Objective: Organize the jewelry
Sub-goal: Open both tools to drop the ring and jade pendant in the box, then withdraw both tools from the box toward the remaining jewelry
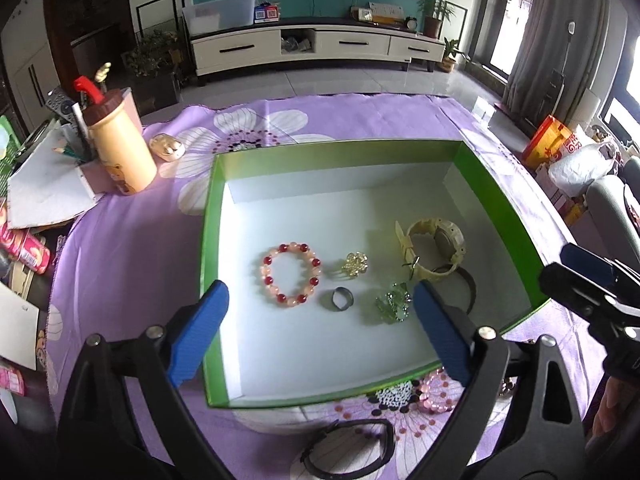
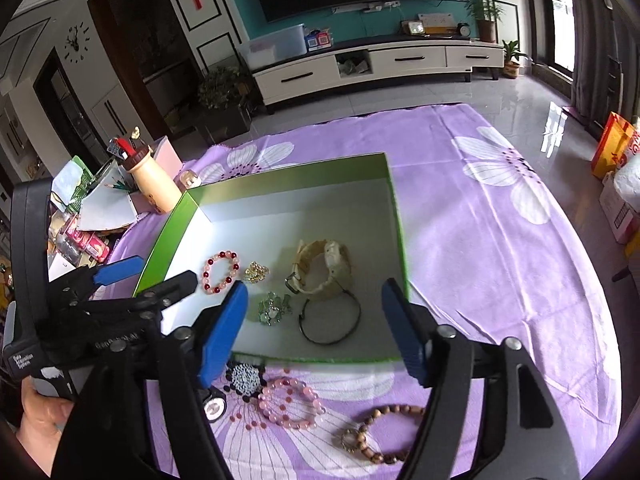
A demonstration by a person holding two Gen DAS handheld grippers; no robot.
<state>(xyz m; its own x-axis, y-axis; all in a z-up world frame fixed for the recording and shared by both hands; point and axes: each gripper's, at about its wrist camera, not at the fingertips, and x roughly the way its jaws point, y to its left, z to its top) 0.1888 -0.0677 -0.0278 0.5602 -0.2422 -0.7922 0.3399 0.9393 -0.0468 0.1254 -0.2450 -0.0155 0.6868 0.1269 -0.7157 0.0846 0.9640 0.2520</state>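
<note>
A green box [image 1: 210, 216] [image 2: 398, 216] with a white floor holds a red and pink bead bracelet [image 1: 291, 275] [image 2: 221, 266], a gold brooch [image 1: 354, 265] [image 2: 257, 271], a metal ring [image 1: 341, 299], a green crystal piece [image 1: 394, 303] [image 2: 273, 309], a cream watch [image 1: 434, 250] [image 2: 324, 266] and a thin dark bangle [image 2: 330, 322]. On the cloth in front lie a pink bead bracelet [image 2: 290, 402], a wooden bead bracelet [image 2: 384, 432] and a black band [image 1: 348, 450]. My left gripper [image 1: 322, 332] is open and empty over the box's near part. My right gripper [image 2: 314, 332] is open and empty above the box's near edge.
A purple flowered cloth [image 2: 500, 248] covers the table. At the left stand a cream bottle with a brown lid [image 1: 120, 152], a pen holder [image 1: 72, 152], papers and snack packs. A small gold trinket [image 1: 168, 146] lies behind the box. The left gripper shows in the right wrist view [image 2: 120, 280].
</note>
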